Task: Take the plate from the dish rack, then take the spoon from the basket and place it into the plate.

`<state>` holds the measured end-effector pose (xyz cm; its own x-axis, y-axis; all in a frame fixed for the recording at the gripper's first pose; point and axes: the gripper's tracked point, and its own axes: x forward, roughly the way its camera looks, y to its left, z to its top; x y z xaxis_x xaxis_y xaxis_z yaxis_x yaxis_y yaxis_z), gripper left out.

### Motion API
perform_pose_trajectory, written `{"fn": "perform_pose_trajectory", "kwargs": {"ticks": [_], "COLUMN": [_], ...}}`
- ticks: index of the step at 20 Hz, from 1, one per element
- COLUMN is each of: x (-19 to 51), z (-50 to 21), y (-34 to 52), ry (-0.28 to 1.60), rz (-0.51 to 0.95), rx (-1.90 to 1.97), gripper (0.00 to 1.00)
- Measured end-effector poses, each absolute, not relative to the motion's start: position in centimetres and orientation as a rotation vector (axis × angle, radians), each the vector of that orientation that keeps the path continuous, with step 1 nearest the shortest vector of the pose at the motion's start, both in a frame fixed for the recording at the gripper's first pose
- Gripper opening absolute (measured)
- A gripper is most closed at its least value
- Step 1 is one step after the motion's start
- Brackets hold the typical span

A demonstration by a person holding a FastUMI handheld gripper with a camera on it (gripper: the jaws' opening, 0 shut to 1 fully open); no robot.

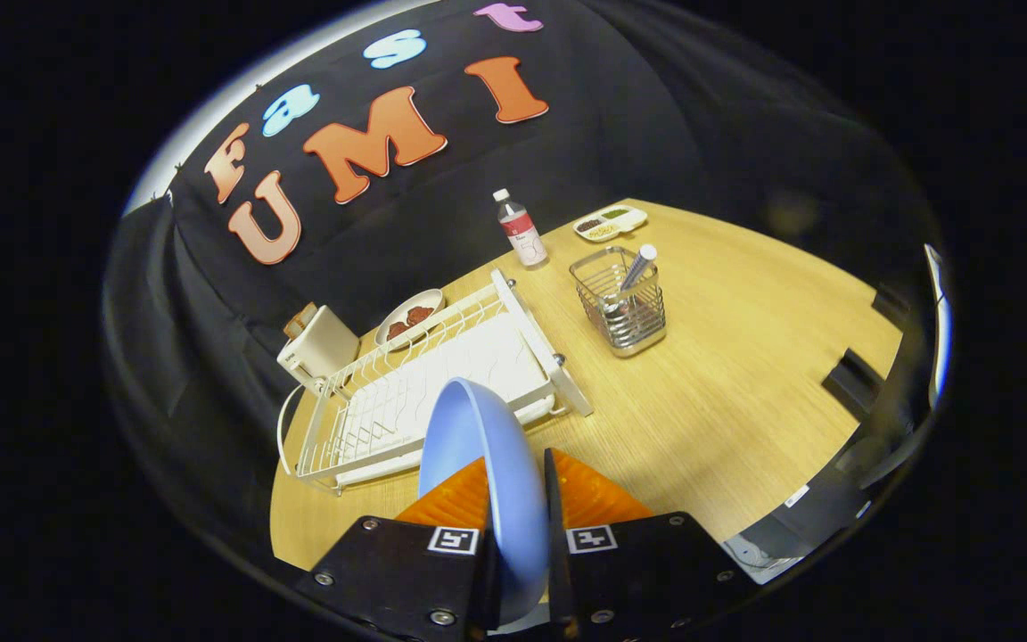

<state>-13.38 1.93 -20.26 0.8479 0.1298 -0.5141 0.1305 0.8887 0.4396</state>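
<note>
The tongs [518, 499] were closed on the rim of the blue plate [478, 446], held on edge at lower centre, above the white dish rack [406, 392]. The spoon [636, 267] stood in the wire basket [622, 308], right of centre on the worktop [745, 383].

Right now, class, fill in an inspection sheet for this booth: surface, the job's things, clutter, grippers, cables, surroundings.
Surface: light wooden tabletop, no spills seen.
Job's things: round light-blue plate held on edge, lifted in front of the white wire dish rack; spoon handle leaning in the square metal mesh basket.
Clutter: clear plastic bottle; small divided white dish; white bowl of dark food; white toaster.
Grippers: hand-held gripper shut on the plate, one finger on each face.
Cables: nothing seen.
Surroundings: black cloth wall behind the table.
</note>
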Motion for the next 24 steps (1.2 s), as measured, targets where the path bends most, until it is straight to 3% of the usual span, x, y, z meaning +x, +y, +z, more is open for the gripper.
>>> {"fn": "perform_pose_trajectory", "kwargs": {"ticks": [5, 14, 16, 19, 21, 24], "x": [-13.4, -13.9, -14.0, -13.7, -13.4, -12.6], "z": [-23.8, -28.2, -27.6, -26.6, -26.0, -24.0], "y": [3.5, 1.3, 0.1, -2.3, -4.0, -6.7], "ry": [0.619, 0.715, 0.716, 0.701, 0.690, 0.654], "rz": [0.053, -0.025, -0.034, -0.067, -0.091, -0.124], "rx": [0.635, 0.672, 0.651, 0.603, 0.535, 0.413], "gripper": [0.21, 0.26, 0.41, 0.84, 0.97, 0.99]}}
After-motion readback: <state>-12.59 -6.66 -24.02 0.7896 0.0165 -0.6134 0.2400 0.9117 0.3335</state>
